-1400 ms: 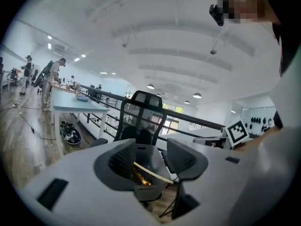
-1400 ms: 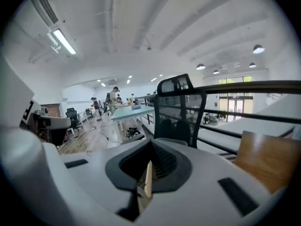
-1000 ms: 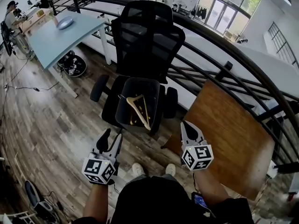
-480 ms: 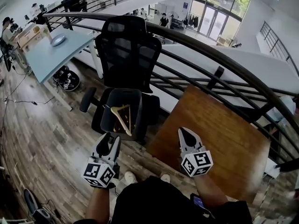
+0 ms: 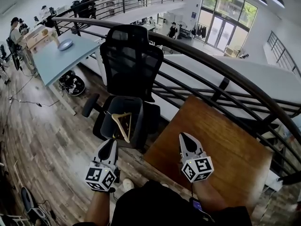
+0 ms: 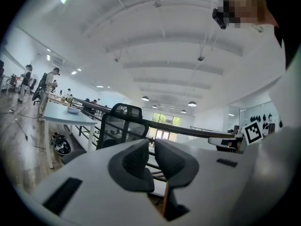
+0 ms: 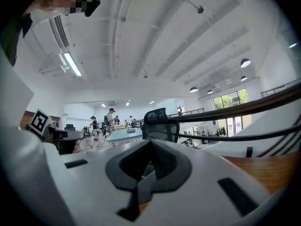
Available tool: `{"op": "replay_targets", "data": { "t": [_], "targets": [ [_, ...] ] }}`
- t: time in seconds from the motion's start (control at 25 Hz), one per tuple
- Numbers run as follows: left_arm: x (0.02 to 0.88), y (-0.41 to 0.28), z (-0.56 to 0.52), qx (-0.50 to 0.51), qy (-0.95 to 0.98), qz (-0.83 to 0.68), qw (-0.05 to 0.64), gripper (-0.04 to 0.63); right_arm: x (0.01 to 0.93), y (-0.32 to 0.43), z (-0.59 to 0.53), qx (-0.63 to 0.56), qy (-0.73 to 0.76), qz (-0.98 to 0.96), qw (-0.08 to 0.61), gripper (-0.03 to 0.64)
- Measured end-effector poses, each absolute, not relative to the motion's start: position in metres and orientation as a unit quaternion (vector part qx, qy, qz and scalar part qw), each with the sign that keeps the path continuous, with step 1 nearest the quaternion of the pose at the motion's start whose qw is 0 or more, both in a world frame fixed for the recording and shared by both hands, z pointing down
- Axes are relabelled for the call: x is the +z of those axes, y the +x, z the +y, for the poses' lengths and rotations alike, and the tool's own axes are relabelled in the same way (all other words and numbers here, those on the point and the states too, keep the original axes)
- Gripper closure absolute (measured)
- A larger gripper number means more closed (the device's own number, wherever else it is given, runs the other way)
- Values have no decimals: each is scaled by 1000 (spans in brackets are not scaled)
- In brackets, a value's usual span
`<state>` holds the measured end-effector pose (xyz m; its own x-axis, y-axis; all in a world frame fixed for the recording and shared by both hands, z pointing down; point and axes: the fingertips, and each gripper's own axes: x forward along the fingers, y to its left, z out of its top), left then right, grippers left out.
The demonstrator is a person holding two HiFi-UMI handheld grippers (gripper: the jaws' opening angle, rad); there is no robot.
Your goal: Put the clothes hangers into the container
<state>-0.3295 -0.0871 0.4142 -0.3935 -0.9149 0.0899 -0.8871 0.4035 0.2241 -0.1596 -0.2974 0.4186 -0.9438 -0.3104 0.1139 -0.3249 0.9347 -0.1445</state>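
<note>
Hangers (image 5: 123, 125) of pale wood lie inside the dark container (image 5: 138, 108), leaning on one another with a triangular frame uppermost and a hook reaching toward the container's left rim. How many there are cannot be counted from the head view. The container stands on the seat of a black office chair (image 5: 133, 55), filling most of the seat between the armrests, so its open top faces up at a height that is easy to drop things into.

The wooden worktop (image 5: 221, 135) to the right of the chair is bare in the part that shows, and it probably served as the place the hangers were taken from. With nothing left there, the job looks finished or very nearly so.

The left tool (image 5: 108, 142) hangs low in front of the person, just short of the chair's near edge. Its jaws are closing, almost together, with nothing between them, which suits a tool that has no load to carry. The right tool (image 5: 184, 136) sits above the near-left corner of the worktop, its jaws pressed together on nothing. Both tools point forward and are well apart from the container, so neither blocks its opening.
</note>
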Motion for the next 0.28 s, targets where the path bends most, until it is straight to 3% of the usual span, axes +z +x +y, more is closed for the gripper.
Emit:
{"op": "replay_targets", "data": {
  "t": [0.28],
  "targets": [
    [413, -328, -102, -67, 552, -825, 95, 551, 421, -161, -309, 83, 159, -983, 44, 626]
  ]
}}
